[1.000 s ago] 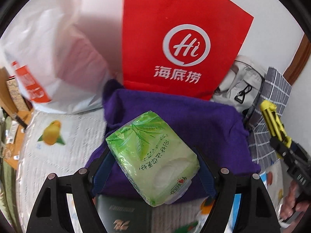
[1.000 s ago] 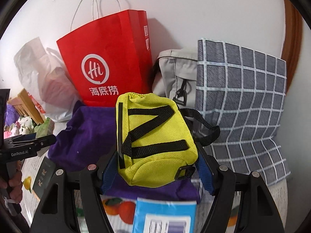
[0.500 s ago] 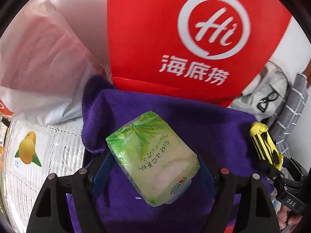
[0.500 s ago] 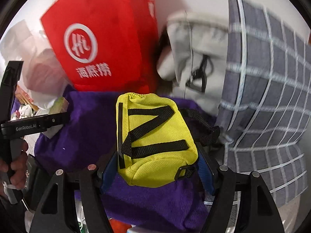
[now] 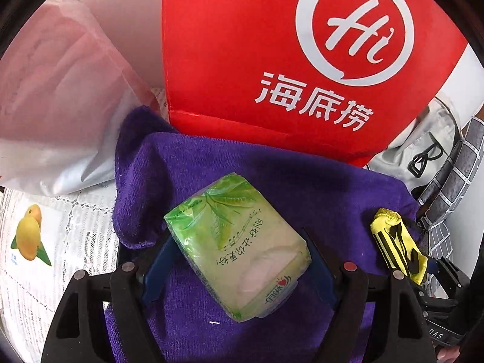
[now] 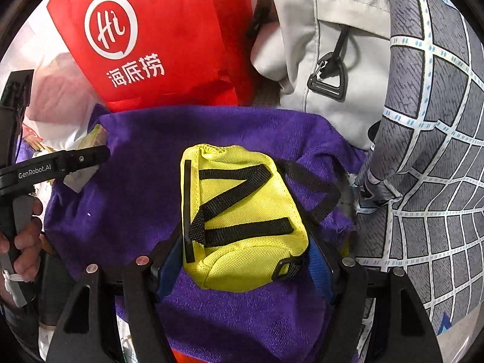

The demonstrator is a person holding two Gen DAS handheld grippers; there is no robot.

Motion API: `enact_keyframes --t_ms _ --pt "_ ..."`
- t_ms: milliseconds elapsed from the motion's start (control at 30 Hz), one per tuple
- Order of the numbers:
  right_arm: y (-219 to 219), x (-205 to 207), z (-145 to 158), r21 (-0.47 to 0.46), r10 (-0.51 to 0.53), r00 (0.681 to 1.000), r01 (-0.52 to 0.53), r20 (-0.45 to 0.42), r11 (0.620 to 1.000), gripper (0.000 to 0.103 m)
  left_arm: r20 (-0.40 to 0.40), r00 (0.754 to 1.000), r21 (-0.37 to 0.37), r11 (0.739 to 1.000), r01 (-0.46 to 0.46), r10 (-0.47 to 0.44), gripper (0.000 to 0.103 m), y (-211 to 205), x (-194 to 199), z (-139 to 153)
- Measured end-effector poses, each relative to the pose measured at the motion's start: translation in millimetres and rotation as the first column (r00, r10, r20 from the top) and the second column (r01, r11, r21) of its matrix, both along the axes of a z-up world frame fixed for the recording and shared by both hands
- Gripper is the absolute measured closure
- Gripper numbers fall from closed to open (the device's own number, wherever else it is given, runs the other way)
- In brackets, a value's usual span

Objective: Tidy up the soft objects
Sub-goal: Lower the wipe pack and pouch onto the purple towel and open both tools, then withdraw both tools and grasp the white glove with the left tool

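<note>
Jaws clamp tissue pack (image 5: pixel 239 242) and yellow pouch (image 6: pixel 242 220).

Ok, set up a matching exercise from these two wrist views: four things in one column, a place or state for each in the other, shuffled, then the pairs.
Things:
1. green tissue pack
2. yellow pouch
3. purple towel
4. red paper bag

Places or states:
A. stands upright behind the towel
B. clamped in the right gripper
C. spread flat under both held items
D. clamped in the left gripper

Pairs: 1-D, 2-B, 3-C, 4-A
</note>
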State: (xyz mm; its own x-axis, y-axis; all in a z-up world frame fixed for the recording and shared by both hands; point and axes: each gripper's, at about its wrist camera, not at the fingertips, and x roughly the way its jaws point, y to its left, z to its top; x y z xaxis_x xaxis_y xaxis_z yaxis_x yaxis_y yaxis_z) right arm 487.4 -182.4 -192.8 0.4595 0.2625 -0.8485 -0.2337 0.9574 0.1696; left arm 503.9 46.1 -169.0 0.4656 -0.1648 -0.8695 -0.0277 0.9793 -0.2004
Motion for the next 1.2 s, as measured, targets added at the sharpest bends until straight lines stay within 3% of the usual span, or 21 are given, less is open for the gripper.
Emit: enact_keyframes --t_ms 167,333,600,733,833,900,1200 --pt "5.5 2.9 -2.0 -0.001 0.015 1.0 -0.015 -0.007 1.0 0.025 -0.027 1.0 -0.026 1.0 -0.002 0.001 0.013 -2.9 9.8 -5.4" --pt "21.0 -1.1 3.1 -0.017 0.052 0.997 -0.051 0.052 0.999 0.012 -0.017 1.0 0.019 1.0 0.012 -0.011 0.013 -12.8 8.6 -1.1" --pt "33.9 -6.3 15.4 -0.116 0.041 0.993 -0.028 0.11 0.993 0.011 0.022 0.999 -0.021 1.0 0.023 -0.023 0.013 -12.7 -5.3 22.5" --pt "33.2 -22.2 33.8 -0.114 0.041 0.983 -0.02 0.182 0.993 0.011 0.075 0.997 -0.079 0.996 0.041 -0.035 0.013 -5.7 -16.7 43.2" --pt "30.9 -39.8 47.8 -0.126 0.006 0.972 0.024 0.233 0.992 0.012 0.11 0.993 -0.083 0.995 0.055 -0.046 0.013 -4.1 -27.8 61.9" --pt "20.2 -57.5 56.1 -0.085 -0.015 0.962 0.039 0.271 0.996 0.011 0.138 0.988 -0.08 0.994 0.081 -0.069 0.013 -3.2 -36.1 75.4" --pt "2.7 -131.1 56.8 -0.056 0.02 0.984 -0.011 0.176 0.998 0.011 0.25 0.96 -0.09 0.984 0.151 -0.125 0.013 0.6 -104.2 112.4"
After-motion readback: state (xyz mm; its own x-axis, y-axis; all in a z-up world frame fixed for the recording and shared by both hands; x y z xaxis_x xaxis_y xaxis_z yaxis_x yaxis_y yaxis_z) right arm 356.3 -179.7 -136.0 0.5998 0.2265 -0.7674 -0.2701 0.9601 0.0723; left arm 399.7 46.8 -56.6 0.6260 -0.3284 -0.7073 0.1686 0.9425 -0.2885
